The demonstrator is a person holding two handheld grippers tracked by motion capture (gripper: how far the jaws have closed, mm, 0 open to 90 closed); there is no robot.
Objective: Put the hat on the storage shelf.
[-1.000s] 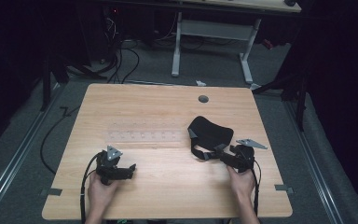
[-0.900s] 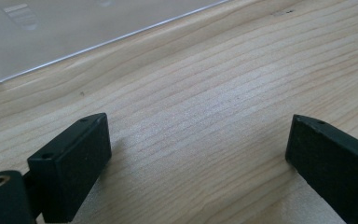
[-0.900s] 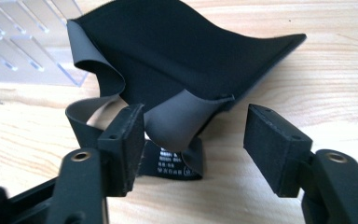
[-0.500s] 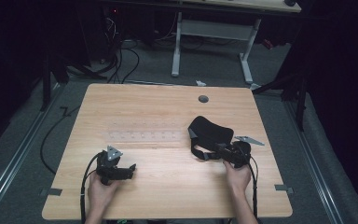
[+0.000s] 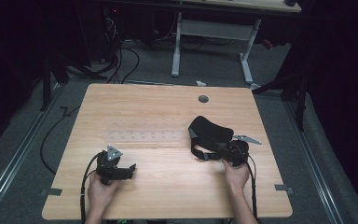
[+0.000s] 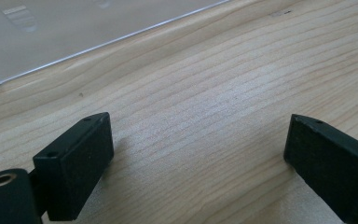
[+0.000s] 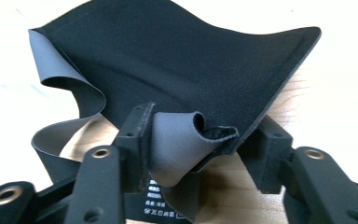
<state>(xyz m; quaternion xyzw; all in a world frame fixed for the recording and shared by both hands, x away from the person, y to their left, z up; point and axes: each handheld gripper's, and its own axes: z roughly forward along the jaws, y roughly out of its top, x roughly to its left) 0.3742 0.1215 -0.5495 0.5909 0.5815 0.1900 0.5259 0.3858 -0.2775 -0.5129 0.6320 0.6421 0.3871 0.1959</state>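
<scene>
A black soft fabric piece (image 5: 209, 130) with a grey underside and a strap lies on the right half of the wooden table (image 5: 158, 105). My right gripper (image 5: 220, 152) reaches into its near edge. In the right gripper view a curled fold of the fabric (image 7: 191, 60) sits between the jaws of this gripper (image 7: 203, 135), which have just been closing around it; the left pad (image 7: 137, 123) touches the fold, with a wide gap remaining. My left gripper (image 5: 130, 169) rests low over bare wood at the front left, its jaws (image 6: 198, 158) wide open with nothing between them.
A clear plastic sheet (image 5: 144, 136) lies flat in the table's middle, its edge (image 6: 74, 23) just ahead of the left gripper. A round grey grommet (image 5: 203, 99) sits near the far edge. Cables trail from both grippers toward the front edge.
My right gripper has shifted slightly left into the fabric's near edge and its jaws have narrowed around the fold. The left hand has stayed put.
</scene>
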